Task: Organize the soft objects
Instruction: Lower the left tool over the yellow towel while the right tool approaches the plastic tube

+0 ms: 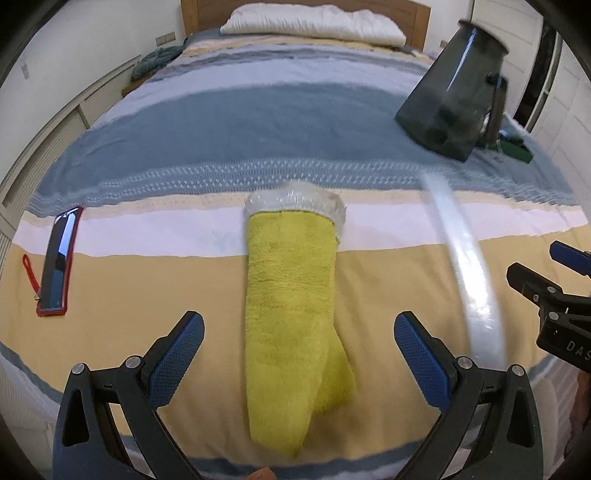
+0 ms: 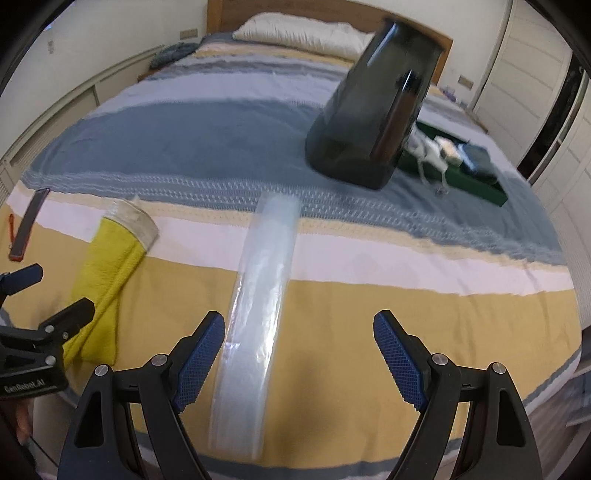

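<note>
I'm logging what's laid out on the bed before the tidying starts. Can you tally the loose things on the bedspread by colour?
Yellow: 1, the yellow towel with a clear wrap at its far end
Clear: 1, the folded plastic bag
Dark grey: 1, the bin
Red-edged: 1, the phone
Green: 1, the tray behind the bin
White: 1, the pillow
Total: 6

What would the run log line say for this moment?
left gripper: open, over yellow towel | right gripper: open, over clear bag | nothing held | bed
</note>
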A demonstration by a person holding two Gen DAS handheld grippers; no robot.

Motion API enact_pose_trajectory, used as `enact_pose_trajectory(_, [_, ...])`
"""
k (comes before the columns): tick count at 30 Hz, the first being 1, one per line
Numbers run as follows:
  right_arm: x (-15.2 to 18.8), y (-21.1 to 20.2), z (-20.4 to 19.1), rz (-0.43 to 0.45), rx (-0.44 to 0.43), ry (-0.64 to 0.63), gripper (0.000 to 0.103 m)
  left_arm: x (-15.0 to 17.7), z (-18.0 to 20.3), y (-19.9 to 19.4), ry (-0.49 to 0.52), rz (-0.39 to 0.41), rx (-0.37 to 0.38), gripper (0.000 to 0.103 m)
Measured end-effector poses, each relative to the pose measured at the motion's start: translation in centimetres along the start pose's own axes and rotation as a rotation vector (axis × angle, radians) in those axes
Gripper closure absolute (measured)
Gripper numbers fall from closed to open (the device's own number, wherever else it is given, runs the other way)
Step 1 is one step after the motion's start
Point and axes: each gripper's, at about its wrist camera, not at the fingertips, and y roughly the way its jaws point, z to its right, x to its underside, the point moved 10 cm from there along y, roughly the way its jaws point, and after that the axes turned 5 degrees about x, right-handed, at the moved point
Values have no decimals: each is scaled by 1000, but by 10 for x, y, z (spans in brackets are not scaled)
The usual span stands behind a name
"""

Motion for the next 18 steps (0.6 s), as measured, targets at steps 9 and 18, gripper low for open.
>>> enact_pose_trajectory(9, [-2, 62, -21, -82, -50, 39, 19, -6, -8, 31, -17, -28, -33, 2])
enact_pose_trajectory(18, [6, 108, -41, -126, -23, 19, 16, -2, -14, 53, -46, -56, -8, 2])
